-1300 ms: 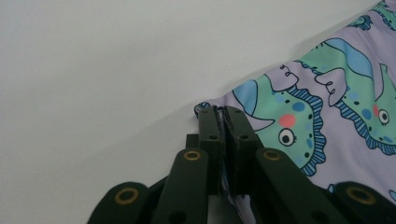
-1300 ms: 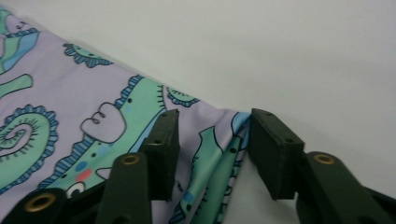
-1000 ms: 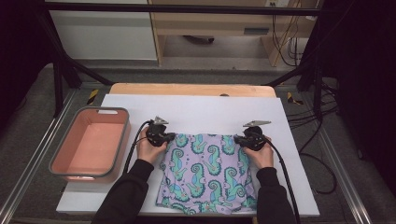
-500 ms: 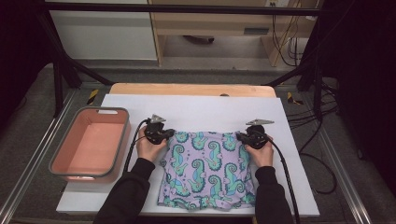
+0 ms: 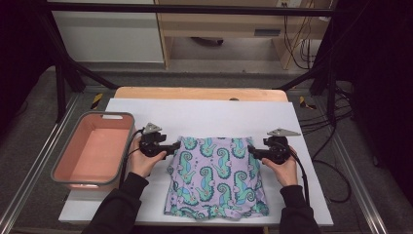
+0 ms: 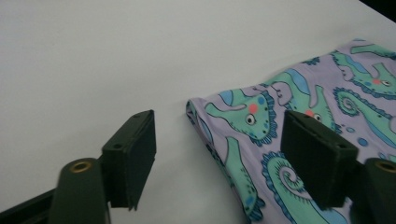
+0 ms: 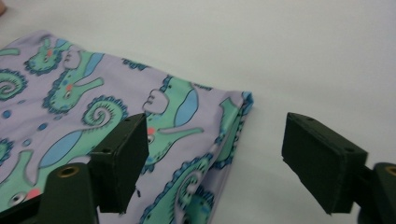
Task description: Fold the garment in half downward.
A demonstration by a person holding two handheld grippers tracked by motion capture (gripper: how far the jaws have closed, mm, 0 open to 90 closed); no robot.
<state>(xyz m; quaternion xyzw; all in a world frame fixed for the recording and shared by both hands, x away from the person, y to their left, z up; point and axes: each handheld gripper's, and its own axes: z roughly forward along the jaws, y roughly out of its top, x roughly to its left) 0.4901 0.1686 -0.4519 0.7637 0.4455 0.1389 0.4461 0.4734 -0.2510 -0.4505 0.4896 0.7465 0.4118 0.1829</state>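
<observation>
A lilac garment (image 5: pixel 214 175) printed with teal seahorses lies flat on the white table sheet (image 5: pixel 204 114), its top edge toward the far side. My left gripper (image 5: pixel 170 147) sits at the garment's upper left corner, my right gripper (image 5: pixel 253 151) at its upper right corner. Both pairs of jaws have just been opening. In the left gripper view the gripper (image 6: pixel 219 123) stands open above the cloth corner (image 6: pixel 243 112), pads clear of it. In the right gripper view the gripper (image 7: pixel 217 128) is likewise open over the folded edge (image 7: pixel 233 121), touching nothing.
A pink bin with a grey rim (image 5: pixel 58 165) stands off the table's left side. Beyond the sheet runs a wooden table edge (image 5: pixel 195 92). Cables (image 5: pixel 336 165) trail on the floor at the right. Bare white sheet lies beyond the garment.
Both grippers were shut on the garment's upper corners and have opened, letting the cloth go. The hands have drawn slightly outward, and the garment now rests flat.
</observation>
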